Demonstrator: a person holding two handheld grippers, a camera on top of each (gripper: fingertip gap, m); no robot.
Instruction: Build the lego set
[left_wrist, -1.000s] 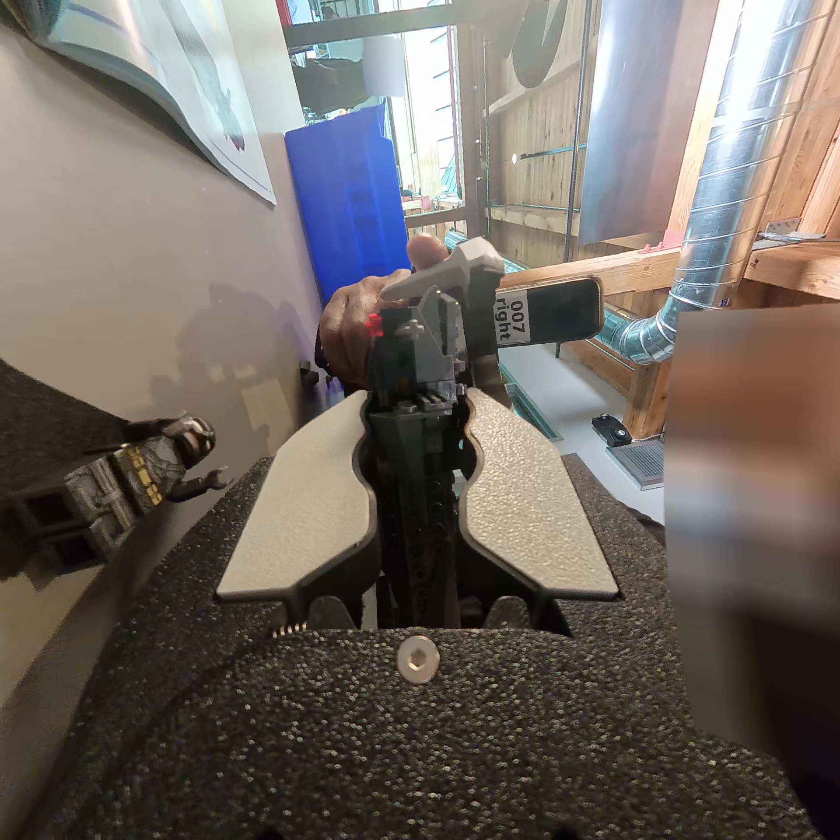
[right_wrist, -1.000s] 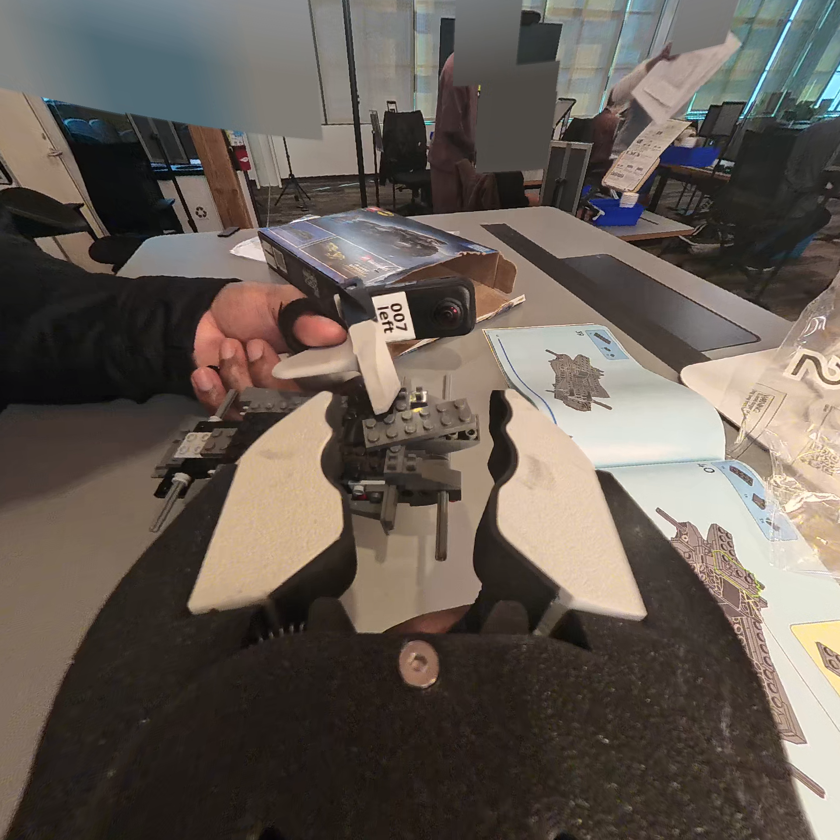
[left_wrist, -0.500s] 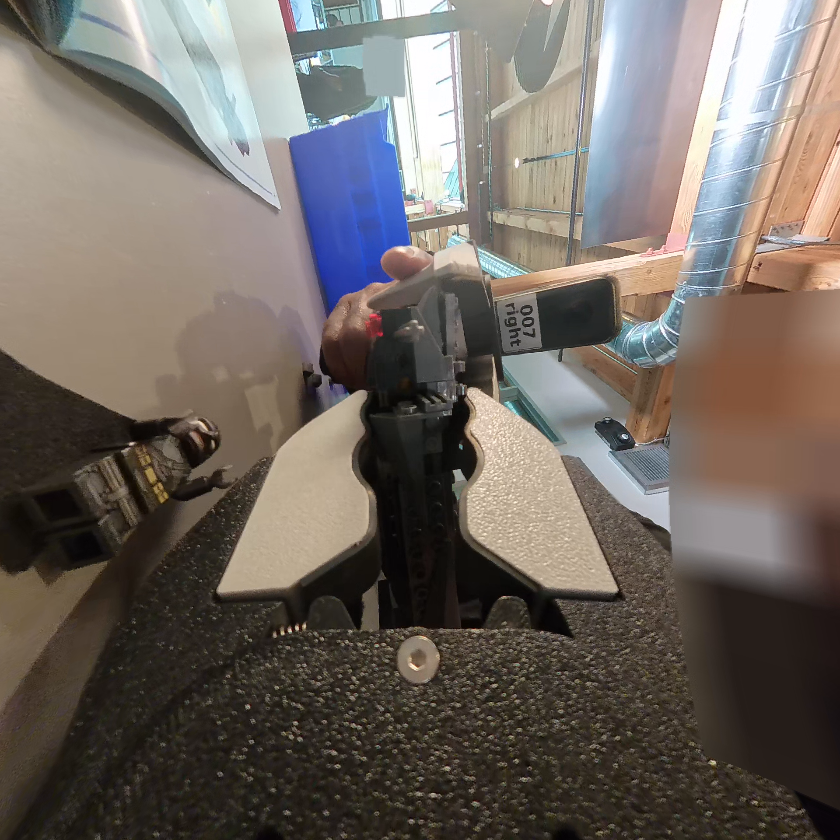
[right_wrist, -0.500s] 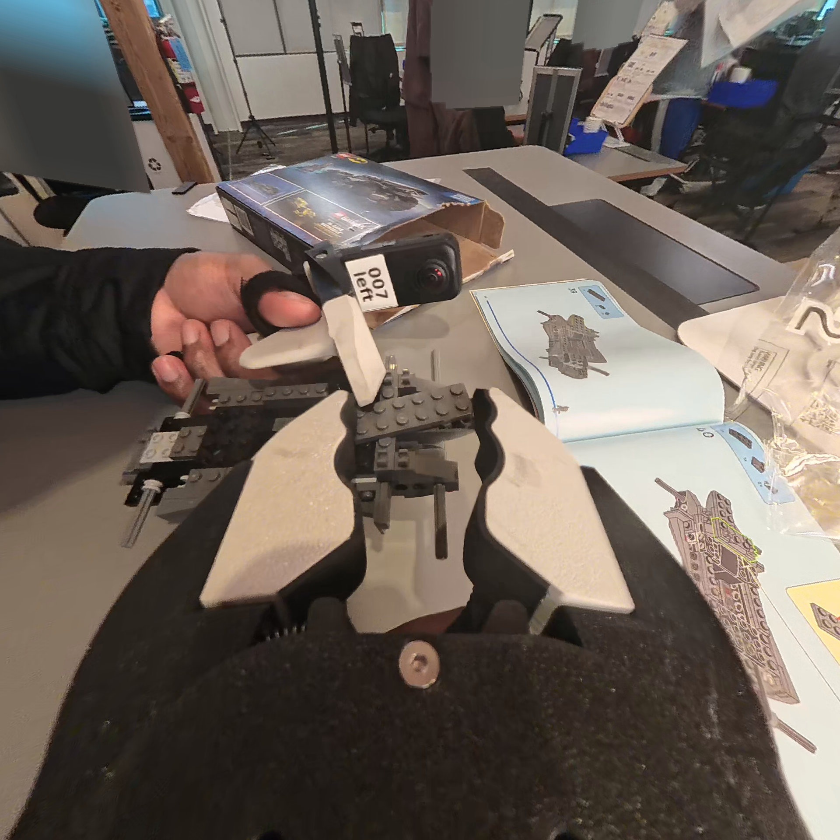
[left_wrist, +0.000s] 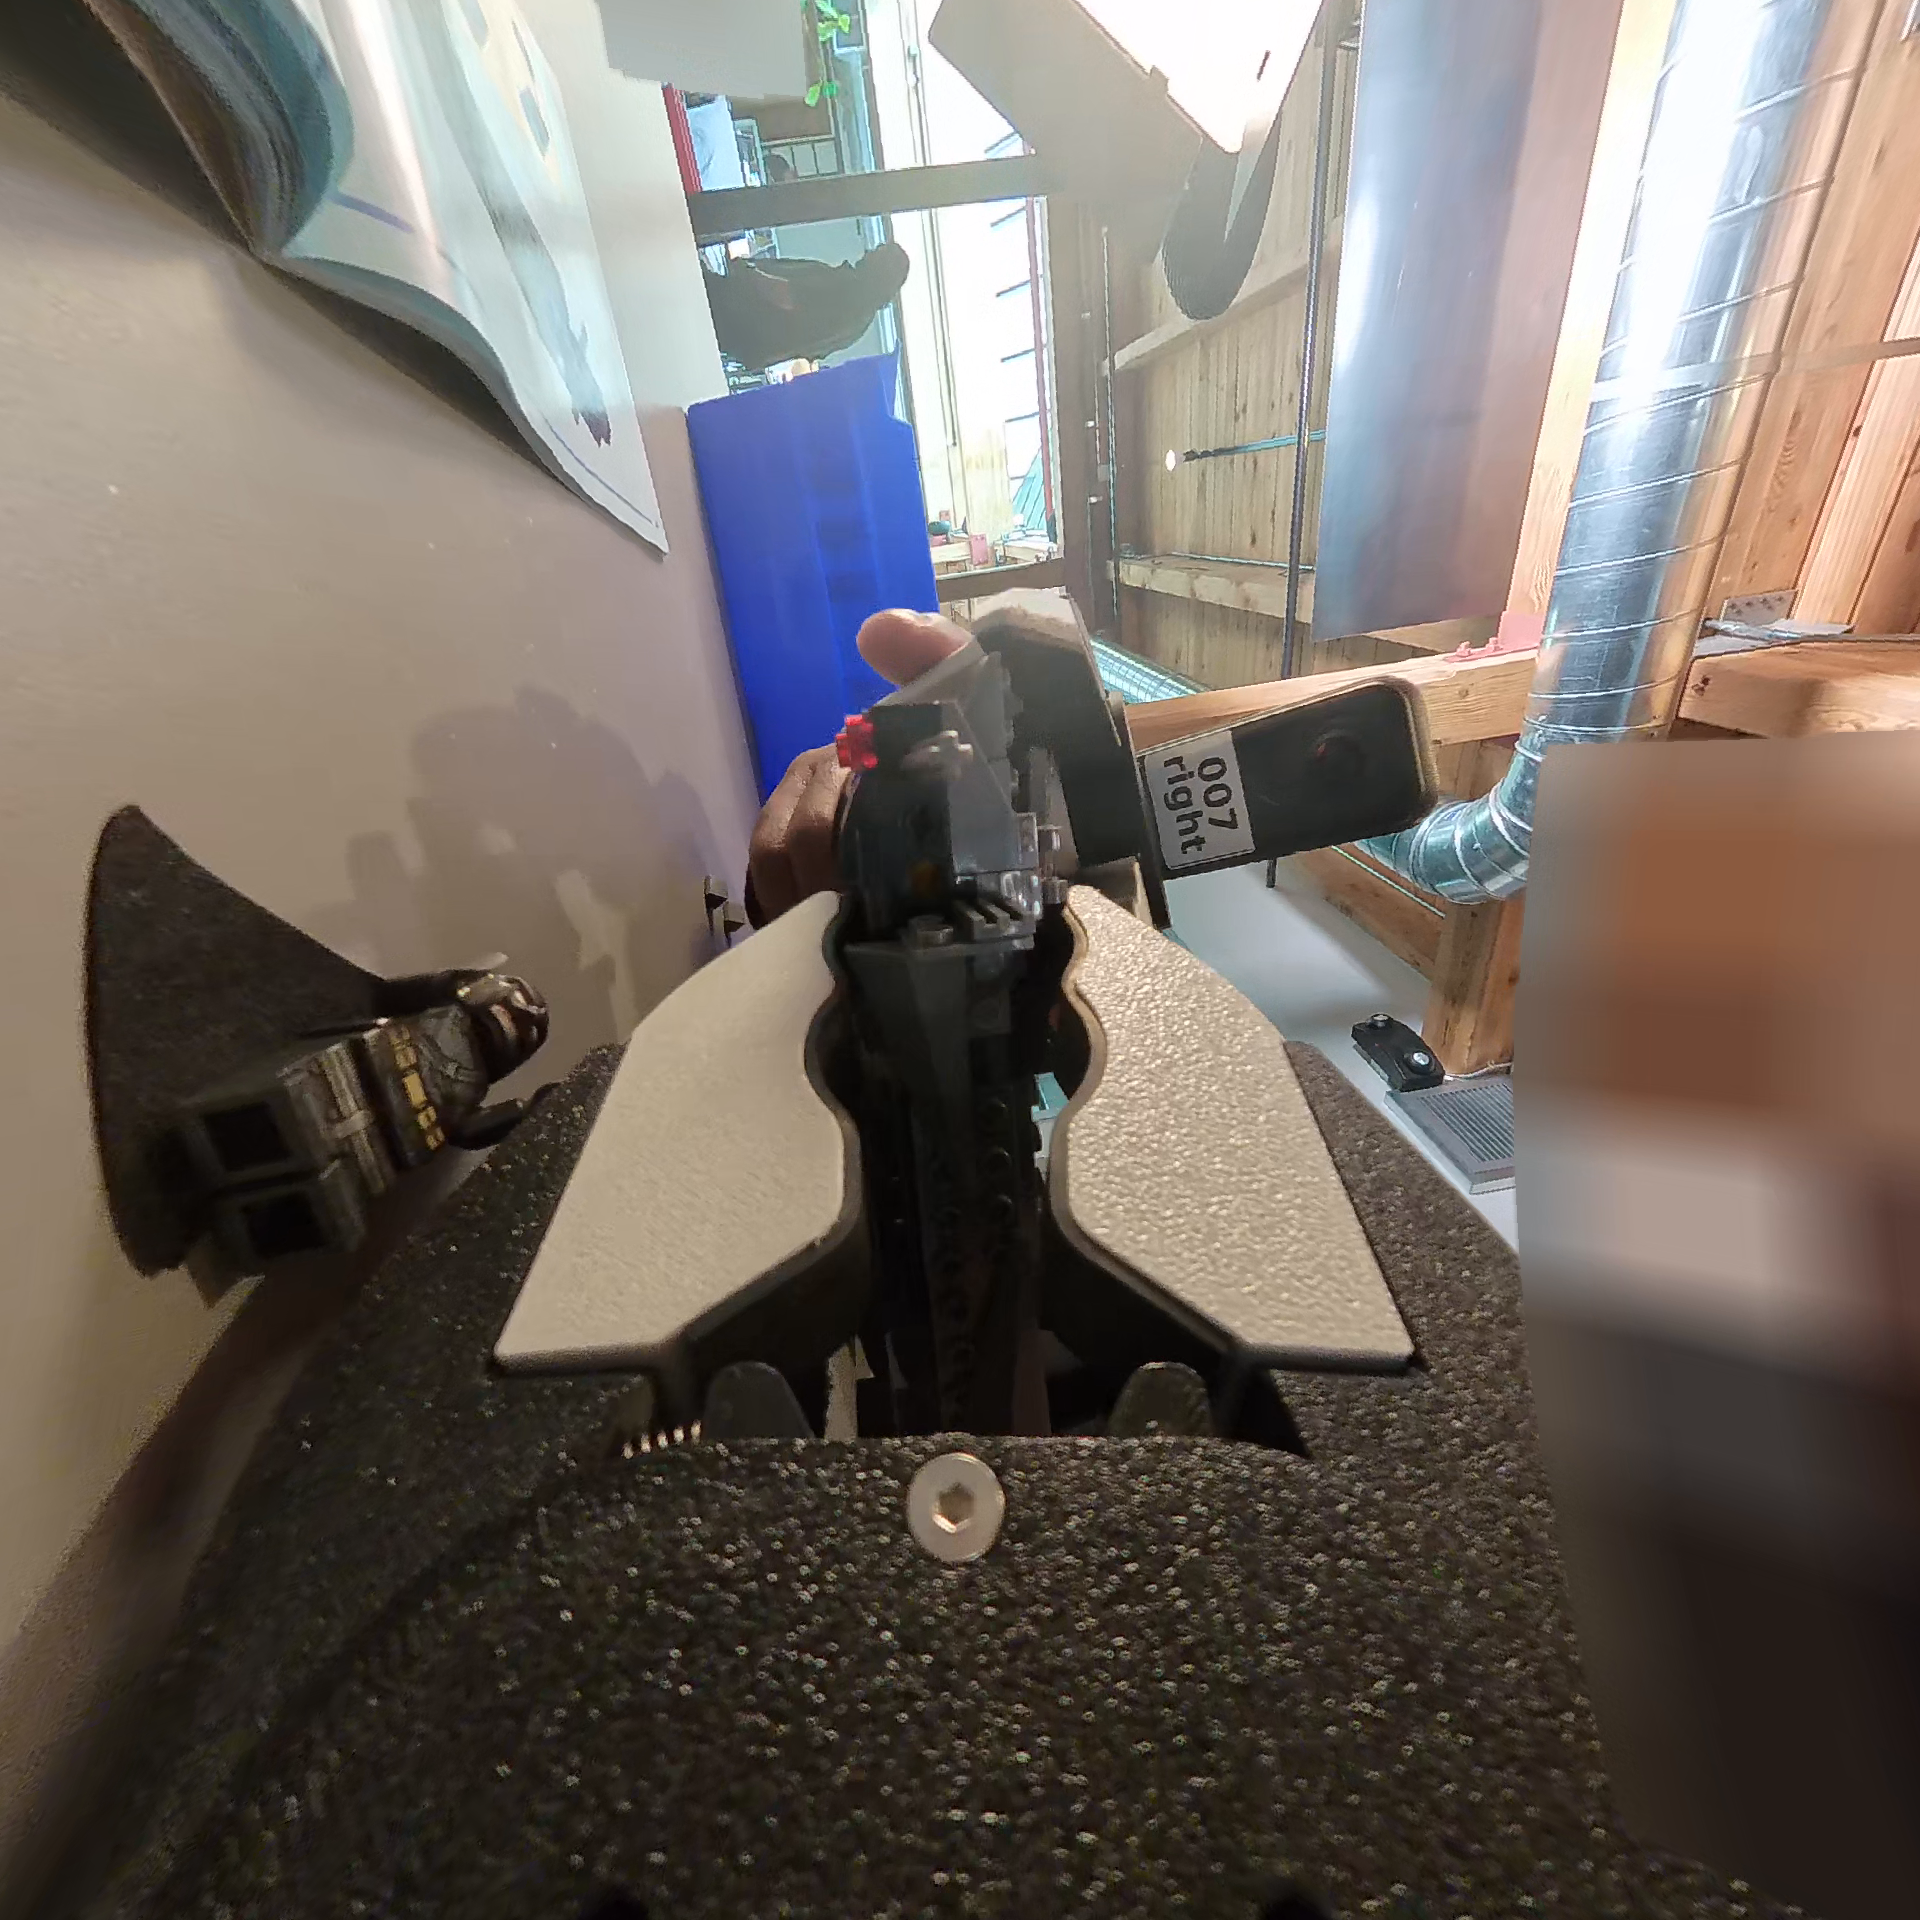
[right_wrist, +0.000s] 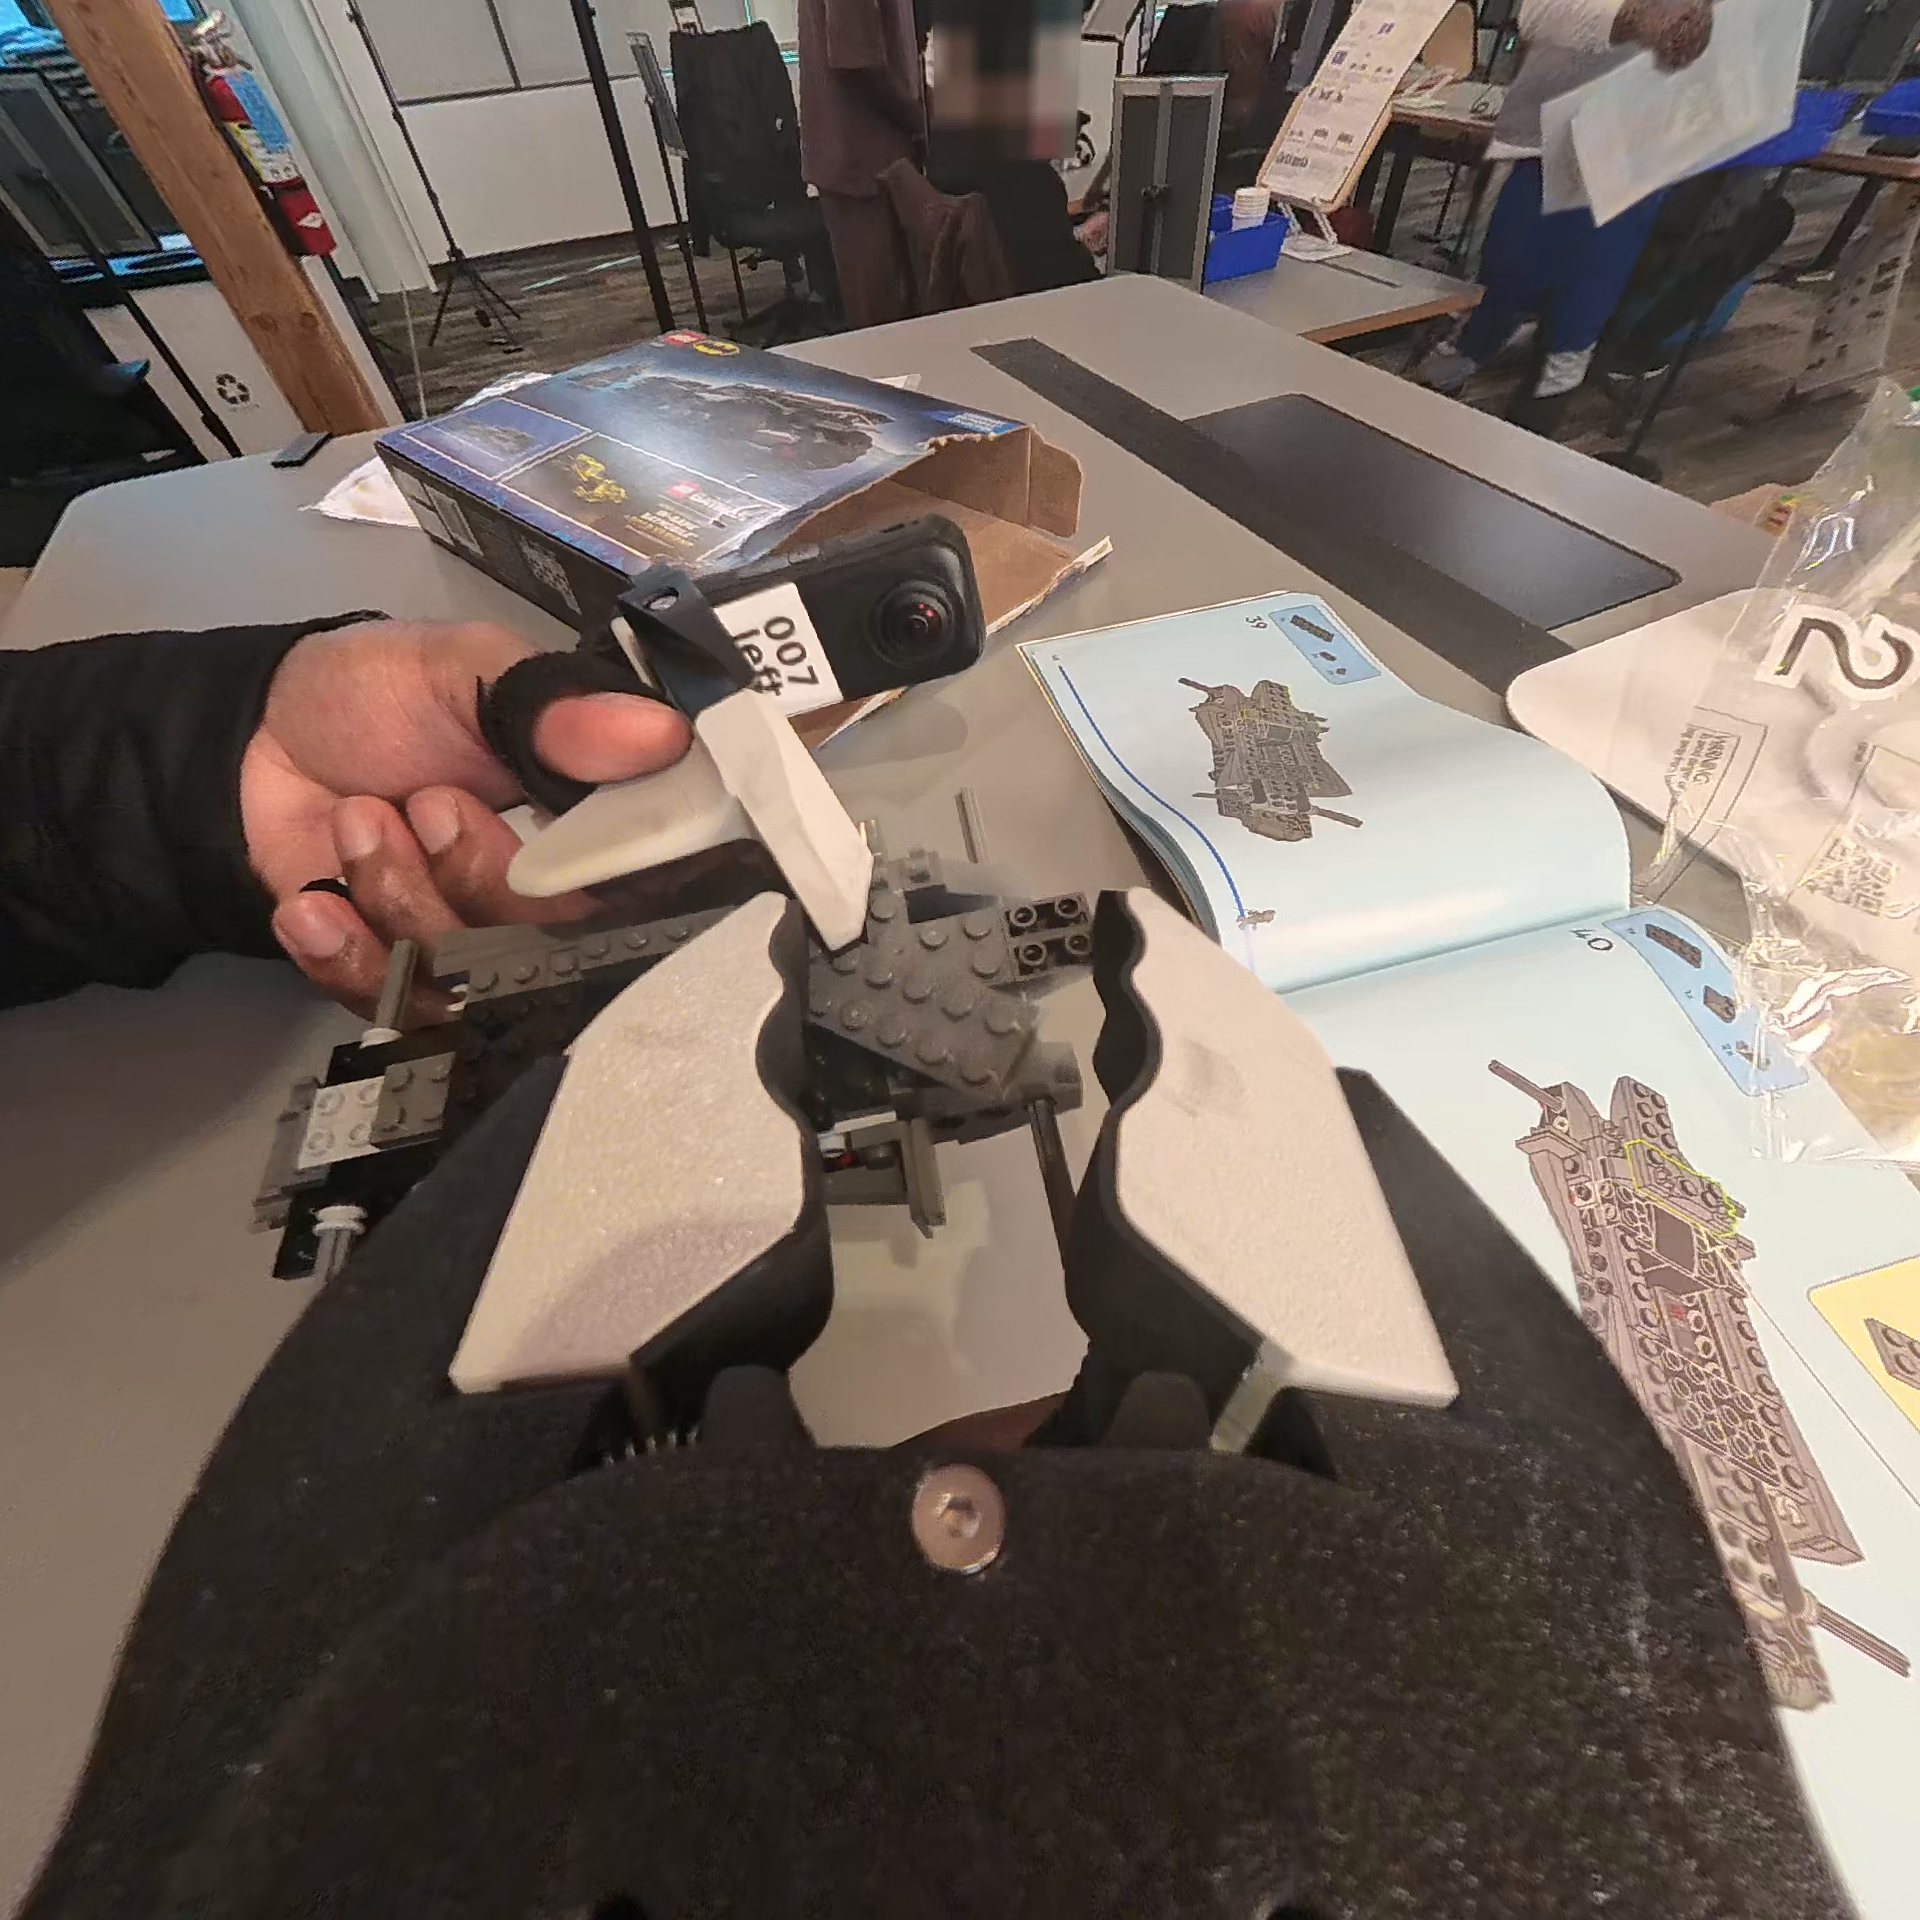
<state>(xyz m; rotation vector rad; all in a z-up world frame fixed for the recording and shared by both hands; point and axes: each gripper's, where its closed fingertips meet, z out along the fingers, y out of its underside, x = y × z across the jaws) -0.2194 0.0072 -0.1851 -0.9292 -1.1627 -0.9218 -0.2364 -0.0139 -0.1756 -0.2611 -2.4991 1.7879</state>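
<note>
Nearest in the right wrist view, right tongs (right_wrist: 940, 935) set moderately wide astride a dark grey brick model (right_wrist: 914, 997), left pad (right_wrist: 665, 1049) close against the studded plate's edge, a sliver of table (right_wrist: 156, 1091) showing between the model and the right pad (right_wrist: 1226, 1070), so seemingly not clamped. Just beyond, left tongs (left_wrist: 951, 935) at a narrow setting and closed on the same model, both pads hugging its dark body in the left wrist view, one pale fingertip (right_wrist: 821, 894) resting on the studded top in the right one. Model held just above the table between both tools: grey wedge plates on top, black bricks beneath, a thin axle hanging below, a small red piece (left_wrist: 857, 743) at one end, a longer black and grey portion running left under the hand (right_wrist: 395, 769) that grips the left tool. Beside it, a loose grey rod (right_wrist: 971, 821) on the table, and in the left wrist view a dark minifigure (left_wrist: 384, 1091) lying near. Farther right, an open instruction booklet (right_wrist: 1403, 810) and a clear plastic bag (right_wrist: 1818, 831). Farther back, an opened dark blue box (right_wrist: 675, 457).
</note>
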